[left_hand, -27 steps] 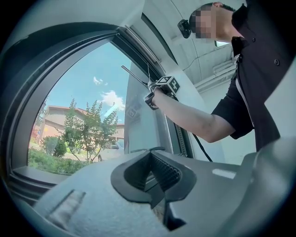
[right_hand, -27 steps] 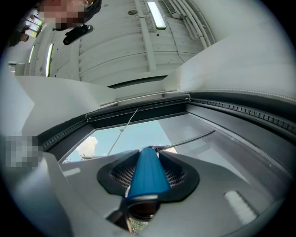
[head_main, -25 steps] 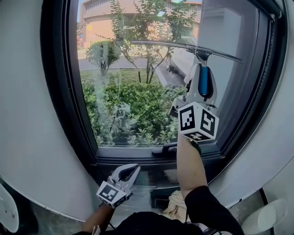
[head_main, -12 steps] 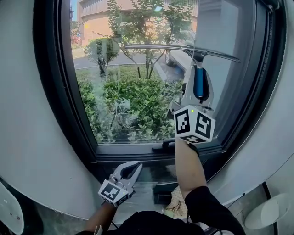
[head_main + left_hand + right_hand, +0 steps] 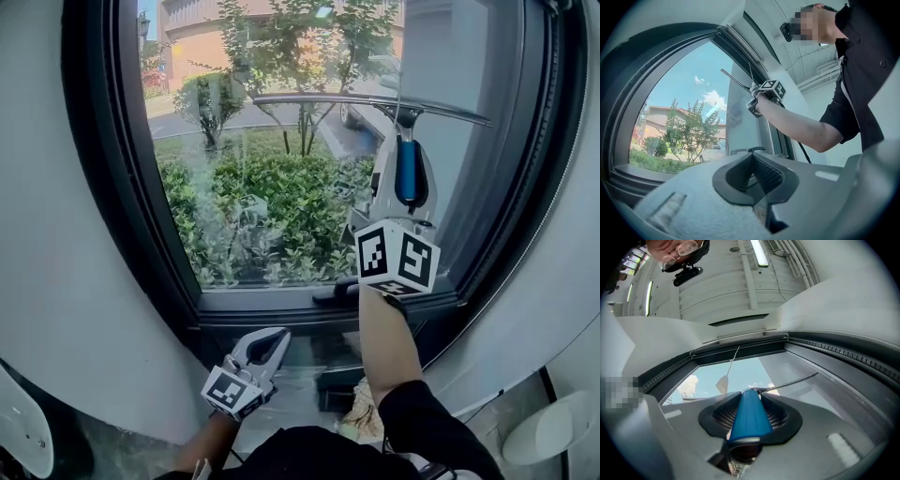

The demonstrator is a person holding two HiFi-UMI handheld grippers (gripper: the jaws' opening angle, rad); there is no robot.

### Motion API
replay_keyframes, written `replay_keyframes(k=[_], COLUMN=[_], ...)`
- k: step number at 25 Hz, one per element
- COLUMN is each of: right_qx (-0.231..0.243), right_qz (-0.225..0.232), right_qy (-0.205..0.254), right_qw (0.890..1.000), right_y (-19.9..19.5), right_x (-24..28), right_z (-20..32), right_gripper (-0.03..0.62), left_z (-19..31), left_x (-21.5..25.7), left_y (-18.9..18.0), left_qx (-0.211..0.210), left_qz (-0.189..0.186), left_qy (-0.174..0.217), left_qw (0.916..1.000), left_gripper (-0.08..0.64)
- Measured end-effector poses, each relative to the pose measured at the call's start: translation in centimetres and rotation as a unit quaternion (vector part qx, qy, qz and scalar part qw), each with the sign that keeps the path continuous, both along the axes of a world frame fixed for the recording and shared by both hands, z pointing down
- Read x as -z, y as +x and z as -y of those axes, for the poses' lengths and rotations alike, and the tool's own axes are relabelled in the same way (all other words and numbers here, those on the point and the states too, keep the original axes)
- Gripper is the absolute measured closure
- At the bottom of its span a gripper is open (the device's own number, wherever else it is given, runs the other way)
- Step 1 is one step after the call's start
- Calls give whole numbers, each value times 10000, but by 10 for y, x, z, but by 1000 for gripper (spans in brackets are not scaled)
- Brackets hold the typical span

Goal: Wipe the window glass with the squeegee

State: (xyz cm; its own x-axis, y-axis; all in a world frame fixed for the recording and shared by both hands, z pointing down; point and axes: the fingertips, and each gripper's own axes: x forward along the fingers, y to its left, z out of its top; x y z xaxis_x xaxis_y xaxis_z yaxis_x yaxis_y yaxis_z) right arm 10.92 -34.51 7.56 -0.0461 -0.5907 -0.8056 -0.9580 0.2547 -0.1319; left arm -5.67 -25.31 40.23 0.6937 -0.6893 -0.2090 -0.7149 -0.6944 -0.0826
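Note:
The squeegee's thin blade (image 5: 366,101) lies across the upper right of the window glass (image 5: 272,187), tilted down to the right. My right gripper (image 5: 406,157) is raised in front of the pane and shut on the squeegee's blue handle (image 5: 407,173). The right gripper view shows the blue handle (image 5: 750,416) between the jaws and the blade (image 5: 792,382) on the glass beyond. My left gripper (image 5: 278,335) hangs low under the sill, jaw tips together, holding nothing. From the left gripper view, my left gripper (image 5: 751,157) looks up at the blade (image 5: 736,80).
A dark window frame (image 5: 141,206) surrounds the pane, with a dark lever handle (image 5: 336,292) on its lower rail. White wall curves on both sides. Below the sill are a dark box (image 5: 339,375) and a crumpled cloth (image 5: 366,414). A white object (image 5: 553,436) sits at the lower right.
The right gripper and squeegee have shifted only slightly, a little lower and to the left on the glass. The left gripper has stayed low under the sill.

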Motion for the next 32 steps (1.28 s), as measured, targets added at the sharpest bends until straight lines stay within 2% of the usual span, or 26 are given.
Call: replay_keyframes(k=[13, 16, 20, 32], right_qx=[5, 7, 14, -6], right_qz=[-29, -50, -75, -130], right_qy=[-108, -155, -225, -399], right_qw=[9999, 9999, 9997, 9991], right_y=[0, -1, -3, 1], right_x=[-14, -18, -27, -51], right_z=[-1, -2, -4, -5], right_gripper=[460, 460, 460, 459], left_z=[-4, -4, -6, -11], left_x=[2, -1, -3, -17], left_y=[6, 6, 9, 11], left_qx=[-29, 35, -49, 11], left_qz=[19, 63, -27, 0], left_qy=[-88, -219, -105, -208], left_qw=[10000, 9997, 9999, 9998], left_gripper=[558, 558, 558, 558])
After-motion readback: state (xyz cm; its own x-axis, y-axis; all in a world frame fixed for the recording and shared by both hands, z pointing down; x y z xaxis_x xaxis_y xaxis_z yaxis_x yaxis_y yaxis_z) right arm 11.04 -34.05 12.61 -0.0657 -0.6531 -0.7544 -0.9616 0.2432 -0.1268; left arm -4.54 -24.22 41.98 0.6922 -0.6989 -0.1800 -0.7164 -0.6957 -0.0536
